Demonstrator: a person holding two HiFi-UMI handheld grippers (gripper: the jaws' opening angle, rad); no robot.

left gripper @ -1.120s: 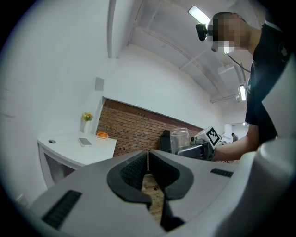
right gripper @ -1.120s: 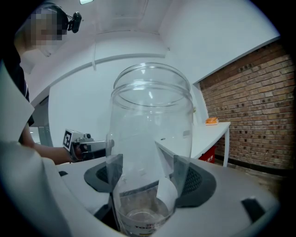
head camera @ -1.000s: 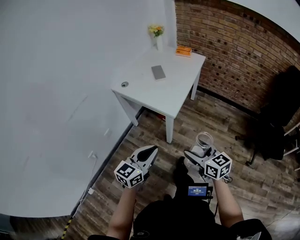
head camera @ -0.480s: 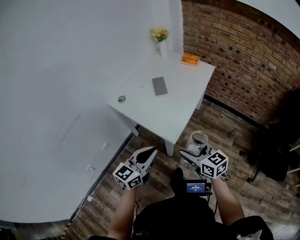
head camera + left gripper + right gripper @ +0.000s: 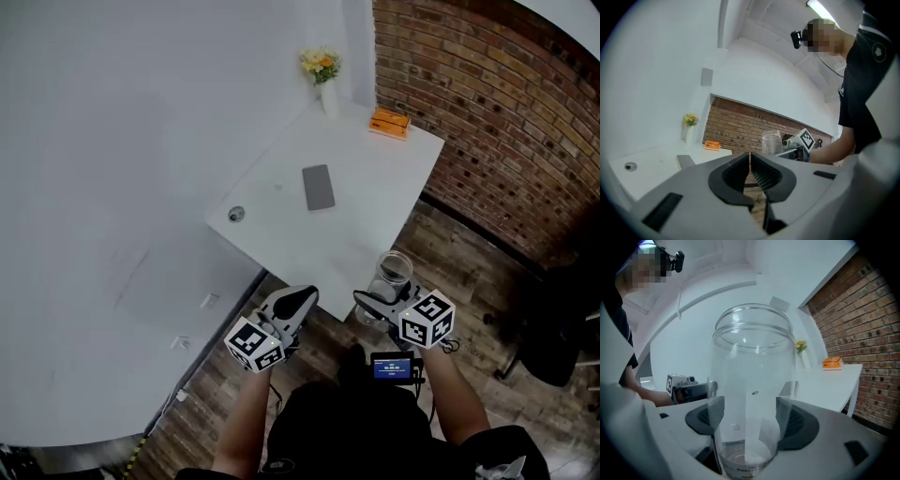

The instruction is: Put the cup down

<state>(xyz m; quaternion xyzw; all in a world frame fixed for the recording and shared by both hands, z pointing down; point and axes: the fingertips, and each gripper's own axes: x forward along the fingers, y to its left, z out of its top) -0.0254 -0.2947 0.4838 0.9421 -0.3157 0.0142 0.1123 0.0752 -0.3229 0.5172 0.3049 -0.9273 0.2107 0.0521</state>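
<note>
found clear cup [image 5: 752, 394] upright in right gripper [image 5: 373, 306], pads clamped on its lower wall, open rim uppermost. noted cup carried in the air, showing in head view at near edge of white table [image 5: 361, 239], above wooden floor [image 5: 478, 277]. found left gripper [image 5: 750, 158] empty, jaws drawn together, just beside the right one. recorded on table: grey flat slab [image 5: 319, 187], orange box [image 5: 389, 123], vase of flowers [image 5: 325, 80], all well apart from cup.

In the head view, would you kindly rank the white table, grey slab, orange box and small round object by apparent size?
1. white table
2. grey slab
3. orange box, only slightly smaller and farther off, so that pair is unsure
4. small round object
</note>
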